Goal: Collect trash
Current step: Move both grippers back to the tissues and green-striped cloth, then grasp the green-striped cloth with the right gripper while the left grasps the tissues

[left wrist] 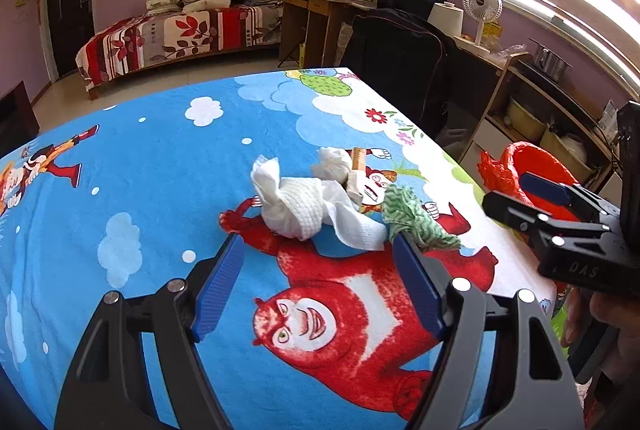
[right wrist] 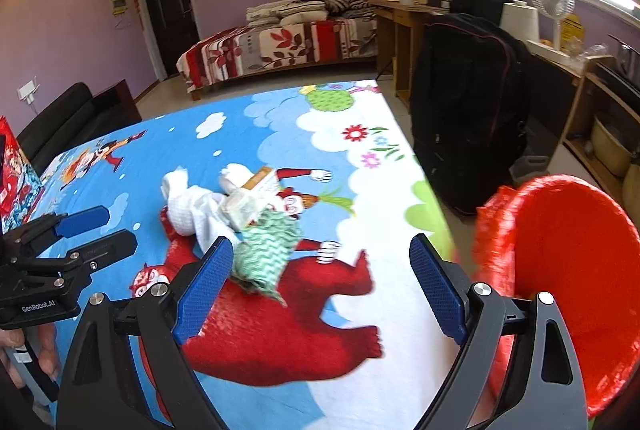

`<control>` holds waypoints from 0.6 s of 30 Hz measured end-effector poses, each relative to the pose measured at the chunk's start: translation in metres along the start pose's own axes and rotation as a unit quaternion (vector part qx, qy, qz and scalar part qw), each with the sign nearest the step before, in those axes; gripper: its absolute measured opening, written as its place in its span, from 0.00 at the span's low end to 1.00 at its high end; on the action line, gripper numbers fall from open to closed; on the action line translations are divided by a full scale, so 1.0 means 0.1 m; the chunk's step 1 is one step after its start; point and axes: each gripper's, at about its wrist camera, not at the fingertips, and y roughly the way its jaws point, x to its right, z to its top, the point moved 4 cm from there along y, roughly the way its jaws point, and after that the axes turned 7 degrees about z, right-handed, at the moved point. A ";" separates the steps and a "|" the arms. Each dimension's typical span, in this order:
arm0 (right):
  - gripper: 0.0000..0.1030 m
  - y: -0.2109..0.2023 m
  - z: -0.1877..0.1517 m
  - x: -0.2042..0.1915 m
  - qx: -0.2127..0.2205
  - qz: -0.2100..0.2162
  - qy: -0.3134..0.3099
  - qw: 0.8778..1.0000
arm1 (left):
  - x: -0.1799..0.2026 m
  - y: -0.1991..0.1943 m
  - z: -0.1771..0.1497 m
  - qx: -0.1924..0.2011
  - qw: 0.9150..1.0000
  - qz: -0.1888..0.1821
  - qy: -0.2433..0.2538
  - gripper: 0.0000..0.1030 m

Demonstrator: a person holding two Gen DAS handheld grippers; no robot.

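Both my grippers, left [left wrist: 318, 262] and right [right wrist: 322, 270], gape empty over the tissues [left wrist: 296, 206], bin [right wrist: 568, 262] alongside for dropping.

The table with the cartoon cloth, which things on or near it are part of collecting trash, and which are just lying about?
For the job:
- white paper towels
- green patterned wad
- small crumpled wrapper
- red bin
- left tool and right tool, both open

Just lying about:
- black bag
- white fan
- bed
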 end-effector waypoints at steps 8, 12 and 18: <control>0.82 0.33 -0.03 -0.19 -0.027 0.015 -0.013 0.999 | -0.09 0.04 0.04 -0.004 1.000 0.004 -0.006 0.71; 0.82 0.49 -0.05 -0.24 -0.041 0.018 -0.017 0.999 | -0.10 0.07 0.05 -0.008 1.000 0.002 -0.002 0.62; 0.74 0.69 -0.11 -0.26 -0.064 0.022 -0.016 0.998 | -0.08 0.12 0.12 -0.010 1.000 -0.002 0.000 0.58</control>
